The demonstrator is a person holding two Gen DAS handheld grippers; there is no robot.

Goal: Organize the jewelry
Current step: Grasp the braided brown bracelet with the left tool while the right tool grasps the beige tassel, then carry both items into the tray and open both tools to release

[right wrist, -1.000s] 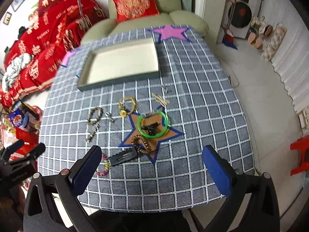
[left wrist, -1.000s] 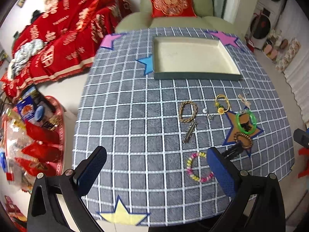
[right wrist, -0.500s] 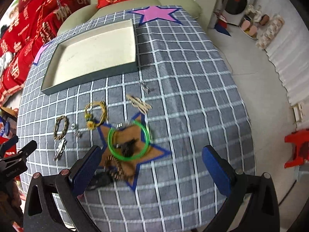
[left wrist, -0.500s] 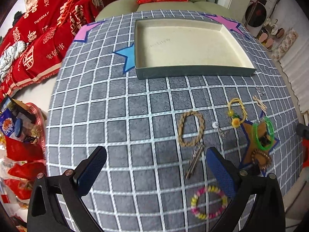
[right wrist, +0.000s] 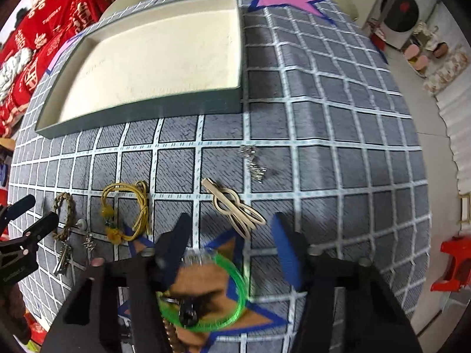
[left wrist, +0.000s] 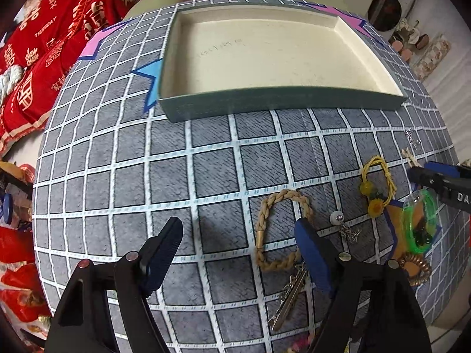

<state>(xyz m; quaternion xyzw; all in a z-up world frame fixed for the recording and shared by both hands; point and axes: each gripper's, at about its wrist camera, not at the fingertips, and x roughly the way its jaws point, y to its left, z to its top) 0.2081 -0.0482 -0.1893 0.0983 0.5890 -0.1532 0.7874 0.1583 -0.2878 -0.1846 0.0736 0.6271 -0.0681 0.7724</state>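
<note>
Lying between right fingers [right wrist: 287, 250]: green bangle [right wrist: 235, 282] (untouched).

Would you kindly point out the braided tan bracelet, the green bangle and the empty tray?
braided tan bracelet [left wrist: 266, 216], left wrist view, on its left braided side.
green bangle [right wrist: 240, 282], right wrist view, on its right rim.
tray [left wrist: 282, 104], left wrist view, on its near outer wall.

Your two wrist cameras both look steeply down, close over the checked tablecloth [left wrist: 206, 170], sharing the tray [right wrist: 141, 111] at twelve o'clock and, probably, the green bangle [left wrist: 419, 223].
</note>
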